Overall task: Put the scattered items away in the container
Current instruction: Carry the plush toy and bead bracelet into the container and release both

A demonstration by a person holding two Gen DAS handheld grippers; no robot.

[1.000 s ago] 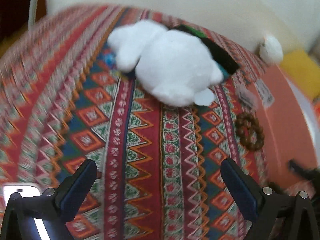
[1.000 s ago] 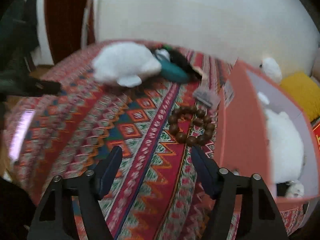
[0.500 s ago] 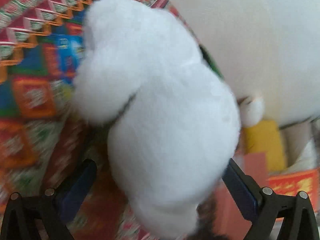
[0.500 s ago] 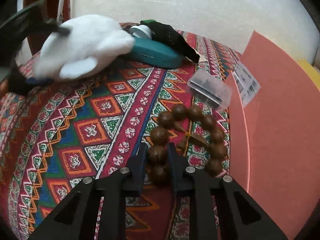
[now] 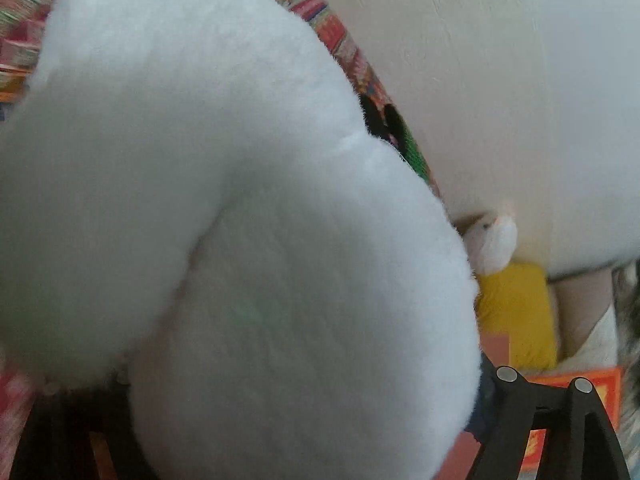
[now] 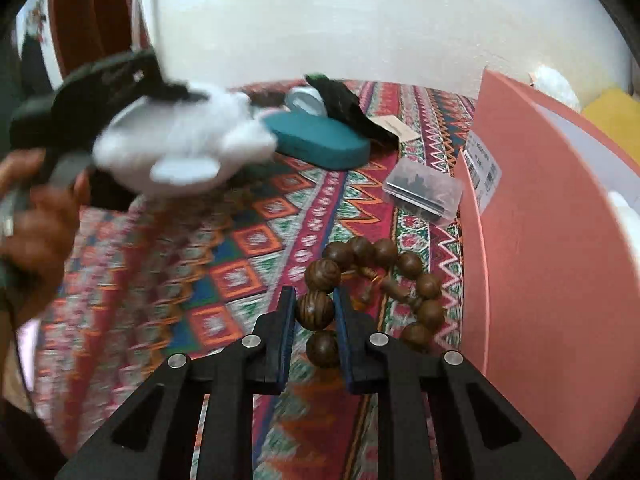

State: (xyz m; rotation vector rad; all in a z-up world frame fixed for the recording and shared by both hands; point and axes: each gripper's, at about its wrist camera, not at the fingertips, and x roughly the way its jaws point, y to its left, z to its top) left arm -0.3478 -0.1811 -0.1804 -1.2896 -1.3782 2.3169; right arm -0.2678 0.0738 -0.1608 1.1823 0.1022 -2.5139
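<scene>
Centrally, the right gripper [image 6: 314, 308] pinches one bead of the bracelet [image 6: 376, 292], its two fingers [image 6: 285, 320] pressed against the bead's sides. The other beads loop to the right on the patterned cloth [image 6: 240, 236], near the outer wall of the pink box [image 6: 540, 264]. A clear case [image 6: 422, 190] of dark small parts lies on the cloth just beside that wall, below a white label [image 6: 482, 170] stuck to the box. Farther back lie a teal case [image 6: 320, 142], a round white lid [image 6: 306, 100] and a black item [image 6: 348, 106] with a paper tag [image 6: 396, 128].

At left in the right wrist view, the left gripper [image 6: 120, 120] holds the white plush [image 6: 180, 148] lifted off the cloth; a hand [image 6: 36, 216] grasps the gripper's handle. Motion blur softens this area.

In the left wrist view the plush [image 5: 240, 240] fills most of the frame between the fingers. Only the right finger's base [image 5: 532, 420] shows, and it lies against the plush's side. Behind it appear a strip of cloth [image 5: 348, 48], a pale wall [image 5: 500, 80], a small white toy [image 5: 492, 244] and a yellow cushion [image 5: 516, 312]. Something white lies inside the box [image 6: 628, 216].
</scene>
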